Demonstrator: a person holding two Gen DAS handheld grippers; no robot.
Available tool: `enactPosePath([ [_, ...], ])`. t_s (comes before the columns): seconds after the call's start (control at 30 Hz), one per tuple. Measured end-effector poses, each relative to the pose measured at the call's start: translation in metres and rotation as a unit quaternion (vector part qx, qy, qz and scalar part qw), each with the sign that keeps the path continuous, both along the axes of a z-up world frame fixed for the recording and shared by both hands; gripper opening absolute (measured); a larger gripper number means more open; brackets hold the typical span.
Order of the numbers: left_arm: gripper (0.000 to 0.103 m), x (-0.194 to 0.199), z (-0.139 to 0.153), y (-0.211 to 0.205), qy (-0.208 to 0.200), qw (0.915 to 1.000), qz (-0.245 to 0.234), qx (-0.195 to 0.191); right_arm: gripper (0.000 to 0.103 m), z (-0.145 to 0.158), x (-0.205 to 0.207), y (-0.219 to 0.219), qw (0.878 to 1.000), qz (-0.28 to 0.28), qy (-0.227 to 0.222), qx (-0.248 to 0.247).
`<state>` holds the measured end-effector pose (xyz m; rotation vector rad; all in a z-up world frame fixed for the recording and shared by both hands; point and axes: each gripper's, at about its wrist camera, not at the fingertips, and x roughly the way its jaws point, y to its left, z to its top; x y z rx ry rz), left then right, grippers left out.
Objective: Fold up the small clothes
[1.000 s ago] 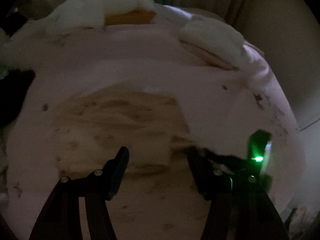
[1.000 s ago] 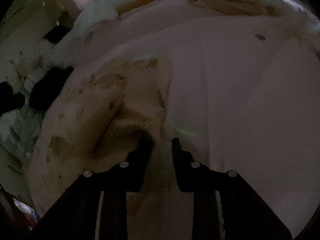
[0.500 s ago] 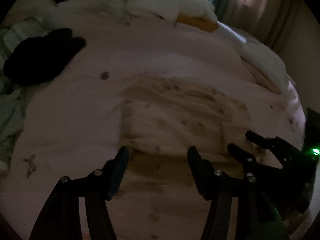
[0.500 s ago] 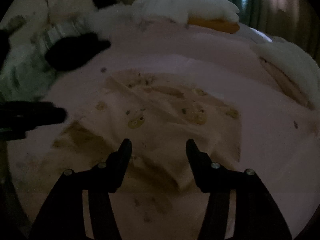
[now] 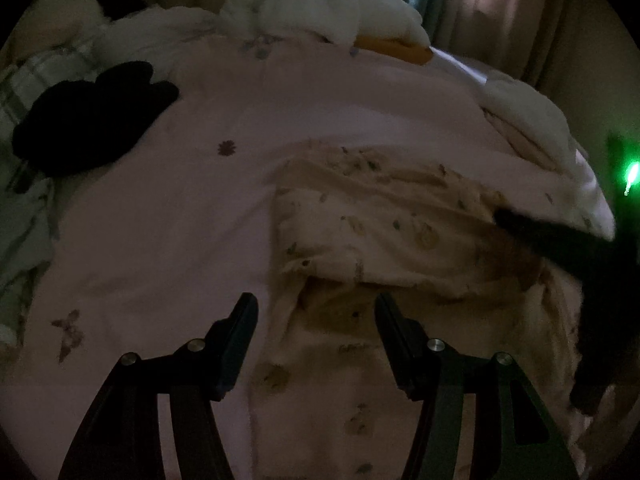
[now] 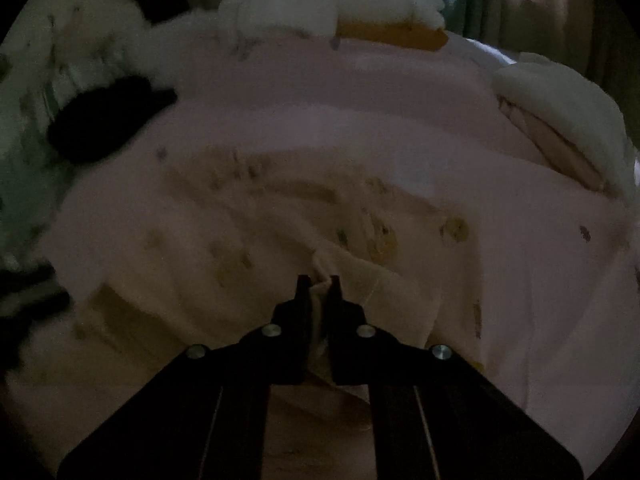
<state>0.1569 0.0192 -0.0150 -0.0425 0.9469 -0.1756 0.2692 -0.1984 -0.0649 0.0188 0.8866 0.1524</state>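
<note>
1. Right gripper [image 6: 318, 280] is pinched tight on a raised fold of the cream printed garment [image 6: 280, 248].
2. Left gripper [image 5: 316, 312] hovers with jaws wide apart, holding nothing, above the garment's near left edge.
3. Garment lies partly folded on the pink bedsheet [image 5: 168, 216]; a black cloth [image 5: 88, 120] sits far left.

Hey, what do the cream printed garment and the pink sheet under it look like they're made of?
The cream printed garment looks like soft, matte woven or knit cotton: it creases, folds limply and bunches where the right gripper pinches it. The pink sheet looks like thin, matte bedding fabric, lying smooth with small printed motifs. Dim light leaves the exact fibre open.
</note>
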Motion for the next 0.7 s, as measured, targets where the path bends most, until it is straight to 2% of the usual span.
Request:
enactPosePath([
  [0.17, 0.06, -0.007, 0.003, 0.01, -0.024, 0.9997, 0.009, 0.002, 0.007, 0.047, 0.012, 0.019, 0.994, 0.022, -0.04, 0.094],
  [0.33, 0.06, -0.005, -0.002, 0.021, -0.019, 0.9996, 0.02, 0.009, 0.007, 0.101, 0.022, 0.053, 0.976, 0.066, -0.082, 0.189],
  [0.43, 0.06, -0.004, -0.005, 0.028, -0.019, 0.9994, 0.026, 0.011, 0.007, 0.115, 0.02, 0.046, 0.974, 0.054, -0.11, 0.191],
  [0.57, 0.06, 0.001, -0.014, 0.037, -0.007, 0.9993, 0.036, 0.011, 0.007, 0.102, 0.008, -0.005, 0.977, -0.005, -0.111, 0.182],
  [0.7, 0.06, 0.007, -0.026, 0.036, 0.019, 0.9987, 0.047, -0.009, 0.007, 0.046, -0.003, -0.076, 0.986, -0.083, -0.058, 0.131],
])
